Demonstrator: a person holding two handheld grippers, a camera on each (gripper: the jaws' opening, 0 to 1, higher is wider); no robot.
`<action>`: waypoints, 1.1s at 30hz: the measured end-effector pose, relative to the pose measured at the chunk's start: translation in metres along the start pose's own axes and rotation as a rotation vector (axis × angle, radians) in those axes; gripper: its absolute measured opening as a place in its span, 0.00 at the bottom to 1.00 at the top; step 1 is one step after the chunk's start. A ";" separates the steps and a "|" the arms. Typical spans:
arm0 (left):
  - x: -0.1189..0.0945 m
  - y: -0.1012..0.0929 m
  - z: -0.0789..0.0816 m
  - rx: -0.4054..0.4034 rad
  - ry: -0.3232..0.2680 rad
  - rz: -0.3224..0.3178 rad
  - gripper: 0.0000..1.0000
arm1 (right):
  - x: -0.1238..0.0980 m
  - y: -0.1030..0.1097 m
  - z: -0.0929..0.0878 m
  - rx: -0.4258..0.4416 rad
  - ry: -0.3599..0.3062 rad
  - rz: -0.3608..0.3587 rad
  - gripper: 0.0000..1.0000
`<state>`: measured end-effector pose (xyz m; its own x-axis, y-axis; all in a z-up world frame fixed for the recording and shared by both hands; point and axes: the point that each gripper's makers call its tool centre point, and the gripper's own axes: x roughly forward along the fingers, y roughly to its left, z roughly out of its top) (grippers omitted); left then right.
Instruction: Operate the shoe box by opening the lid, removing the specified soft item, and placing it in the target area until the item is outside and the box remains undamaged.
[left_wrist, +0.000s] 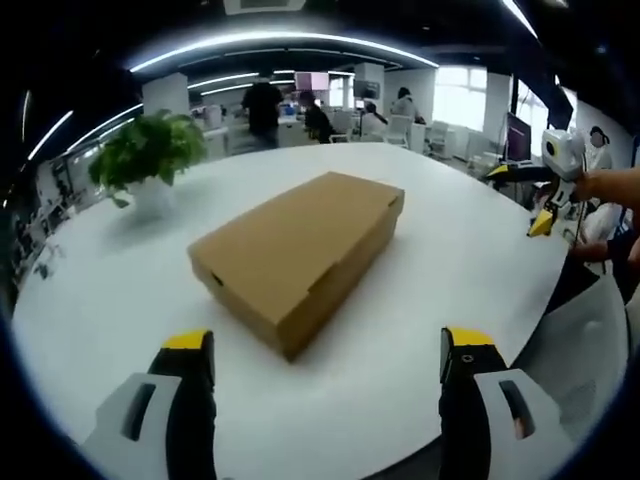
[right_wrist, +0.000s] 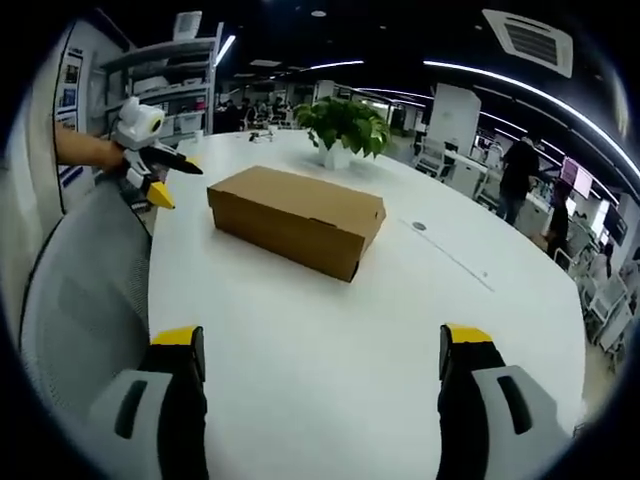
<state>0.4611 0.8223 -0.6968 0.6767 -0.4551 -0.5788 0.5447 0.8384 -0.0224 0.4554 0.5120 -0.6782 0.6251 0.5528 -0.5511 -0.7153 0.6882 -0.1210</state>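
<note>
A closed brown cardboard shoe box (left_wrist: 300, 250) lies flat on the round white table (left_wrist: 440, 270), lid down. My left gripper (left_wrist: 328, 345) hovers just short of the box's near corner, its yellow-tipped jaws wide apart and holding nothing. At the right edge of the left gripper view a hand holds my right gripper (left_wrist: 522, 200) above the table rim. In the right gripper view the box (right_wrist: 300, 215) sits further off, and the right gripper (right_wrist: 322, 340) stands open and empty over bare tabletop. The left gripper (right_wrist: 160, 175) comes in from the left in a hand, near the box's left end.
A potted green plant (left_wrist: 150, 150) in a white pot stands on the table beyond the box (right_wrist: 345, 125). A grey mesh chair back (right_wrist: 80, 290) sits at the table edge. People and desks are in the office behind.
</note>
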 end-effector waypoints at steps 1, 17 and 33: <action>0.001 0.000 -0.001 0.002 0.004 -0.001 0.95 | 0.002 -0.001 0.000 -0.008 0.001 0.009 0.92; 0.021 0.005 0.004 -0.031 0.010 0.015 0.94 | 0.030 -0.021 0.005 -0.069 0.022 0.073 0.87; 0.041 0.021 0.006 -0.024 0.017 0.074 0.90 | 0.073 -0.050 0.038 -0.100 -0.054 0.129 0.78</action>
<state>0.5030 0.8197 -0.7164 0.7061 -0.3865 -0.5933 0.4809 0.8768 0.0013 0.5486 0.5362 -0.6815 0.5397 0.6601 -0.5225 -0.8167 0.5612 -0.1346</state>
